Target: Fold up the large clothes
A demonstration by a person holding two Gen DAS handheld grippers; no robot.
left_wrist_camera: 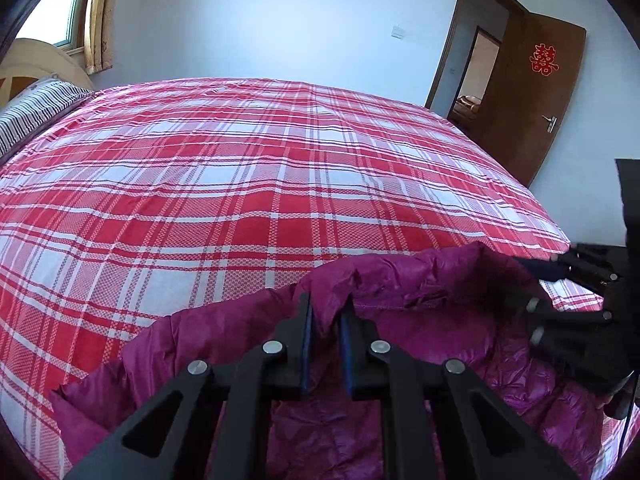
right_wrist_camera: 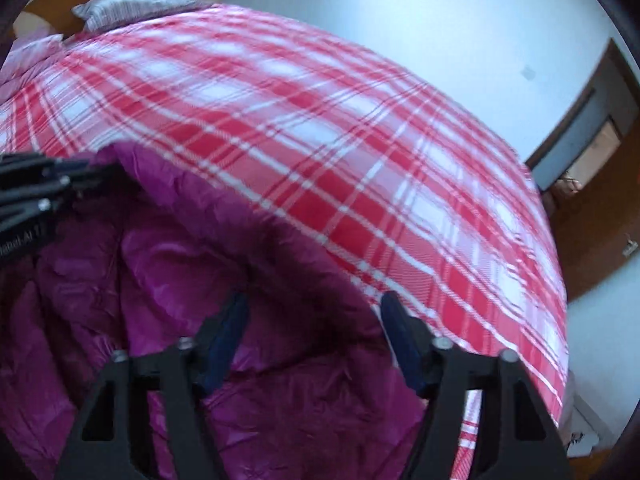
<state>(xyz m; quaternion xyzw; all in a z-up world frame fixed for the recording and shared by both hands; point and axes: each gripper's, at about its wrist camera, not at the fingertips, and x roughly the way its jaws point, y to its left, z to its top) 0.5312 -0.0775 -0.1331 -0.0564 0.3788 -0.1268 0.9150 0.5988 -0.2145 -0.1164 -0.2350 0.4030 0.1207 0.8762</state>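
A magenta puffy jacket (left_wrist_camera: 420,332) lies spread on the near part of a bed with a red and white plaid cover (left_wrist_camera: 240,180). My left gripper (left_wrist_camera: 328,306) is shut on the jacket's raised far edge, and the cloth bunches up between its blue pads. My right gripper (left_wrist_camera: 532,284) shows blurred at the right, over the same edge. In the blurred right wrist view the right gripper (right_wrist_camera: 314,306) stands open astride the jacket (right_wrist_camera: 280,380), whose dark rim runs between the fingers. The left gripper (right_wrist_camera: 108,170) holds the edge at the upper left.
The plaid cover (right_wrist_camera: 320,140) stretches far beyond the jacket. A striped pillow (left_wrist_camera: 36,108) and a wooden headboard lie at the far left, with a curtained window above. A brown door (left_wrist_camera: 540,100) stands open at the right. The pillow (right_wrist_camera: 136,0) also shows at the top.
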